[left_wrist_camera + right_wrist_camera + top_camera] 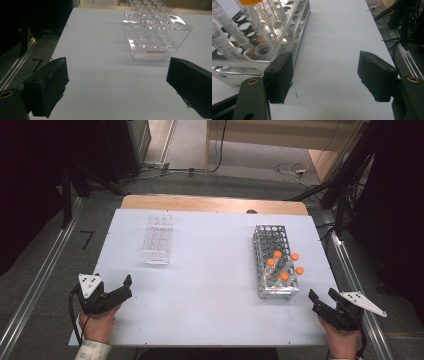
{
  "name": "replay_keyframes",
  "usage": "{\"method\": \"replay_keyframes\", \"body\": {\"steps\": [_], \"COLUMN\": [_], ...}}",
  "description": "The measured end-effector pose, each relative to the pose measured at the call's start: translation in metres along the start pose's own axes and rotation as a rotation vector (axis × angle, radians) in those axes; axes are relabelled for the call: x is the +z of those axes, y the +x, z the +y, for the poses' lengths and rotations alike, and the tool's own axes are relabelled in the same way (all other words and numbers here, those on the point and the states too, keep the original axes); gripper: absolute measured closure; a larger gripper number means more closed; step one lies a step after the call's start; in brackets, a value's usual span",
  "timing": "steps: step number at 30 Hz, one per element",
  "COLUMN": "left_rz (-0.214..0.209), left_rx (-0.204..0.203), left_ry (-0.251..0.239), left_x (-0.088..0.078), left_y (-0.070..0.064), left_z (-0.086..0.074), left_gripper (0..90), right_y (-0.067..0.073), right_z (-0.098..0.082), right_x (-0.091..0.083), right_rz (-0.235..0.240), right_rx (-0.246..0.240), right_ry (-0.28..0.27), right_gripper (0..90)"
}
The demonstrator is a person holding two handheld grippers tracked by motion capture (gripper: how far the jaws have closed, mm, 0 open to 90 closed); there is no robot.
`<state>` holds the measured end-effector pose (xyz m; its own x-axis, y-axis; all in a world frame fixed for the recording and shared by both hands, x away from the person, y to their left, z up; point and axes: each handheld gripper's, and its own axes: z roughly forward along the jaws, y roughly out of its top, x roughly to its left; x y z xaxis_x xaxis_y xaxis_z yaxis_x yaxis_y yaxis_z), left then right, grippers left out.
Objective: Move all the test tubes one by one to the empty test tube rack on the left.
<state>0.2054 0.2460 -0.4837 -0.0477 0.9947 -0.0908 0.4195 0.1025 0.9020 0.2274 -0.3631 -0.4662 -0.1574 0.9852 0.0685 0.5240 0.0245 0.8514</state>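
The metal rack [274, 262] with orange-capped tubes [284, 276] stands on the white worktop [210, 270] at the right, the right gripper [322, 296] just beside its near corner, fingers apart and empty, while the left gripper [128, 286], fingers apart, hovers near the clear rack [159, 239].

high view looks down over the table [210, 310] — gripper views skim it, close to racks.

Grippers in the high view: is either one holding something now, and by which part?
Nothing is held. The left gripper and the right gripper both have open jaws with only the bare table between them.
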Motion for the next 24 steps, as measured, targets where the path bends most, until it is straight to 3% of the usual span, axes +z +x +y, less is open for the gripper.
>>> {"method": "replay_keyframes", "body": {"steps": [10,24], "left_rz": [-0.01,-0.014], "left_rx": [0.005,0.003], "left_ry": [-0.005,-0.007], "left_x": [-0.001,0.0], "left_y": [-0.002,-0.003], "left_z": [-0.001,-0.001], "left_gripper": [3.8,3.8], "right_y": [0.004,0.018], "right_z": [0.001,0.006], "right_x": [-0.001,-0.003], "right_rz": [0.019,0.087], "right_rx": [-0.011,-0.036], "right_ry": [-0.002,-0.026], "right_gripper": [28.2,35.7]}}
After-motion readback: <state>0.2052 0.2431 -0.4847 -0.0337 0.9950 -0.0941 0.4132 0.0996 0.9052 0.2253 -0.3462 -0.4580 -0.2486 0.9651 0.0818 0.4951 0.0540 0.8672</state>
